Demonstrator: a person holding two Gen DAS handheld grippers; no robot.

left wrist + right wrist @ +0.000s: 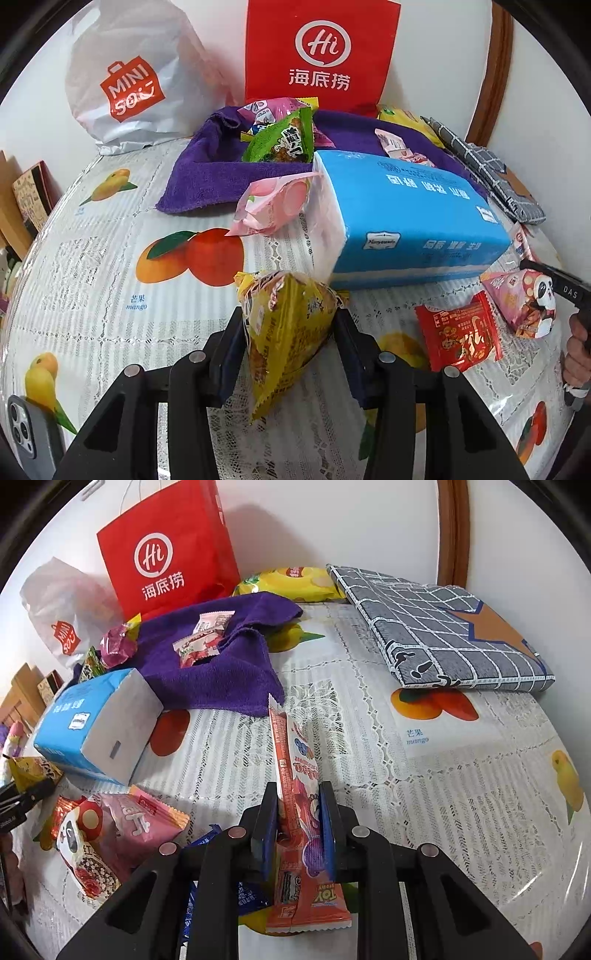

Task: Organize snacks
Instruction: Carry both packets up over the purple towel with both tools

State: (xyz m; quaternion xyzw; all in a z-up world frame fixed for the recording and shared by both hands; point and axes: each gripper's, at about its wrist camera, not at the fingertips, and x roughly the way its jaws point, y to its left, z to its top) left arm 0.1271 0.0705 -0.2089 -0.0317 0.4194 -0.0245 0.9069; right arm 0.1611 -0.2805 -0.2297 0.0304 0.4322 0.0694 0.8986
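White wall behind, fruit-print plastic tablecloth [92,258] below. Left view: left gripper [290,334] pinches a crinkly yellow foil snack packet [288,332] across its puffed middle, near the cloth's front edge by the blue tissue pack [406,218]. Light, slippery, probably crushable; gentle squeeze suits it. Right view: right gripper [298,827] closes narrowly around a long orange-red candy sachet [295,812], held low down, so its floppy top may sag.

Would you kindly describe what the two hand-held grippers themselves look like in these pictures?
Both look alike. The left hand-held gripper and the right hand-held gripper each have a matte black angular frame with triangular cut-outs, round silver pivot pins, and two flat fingers faced with dark blue pads. No cables or sleeves show.
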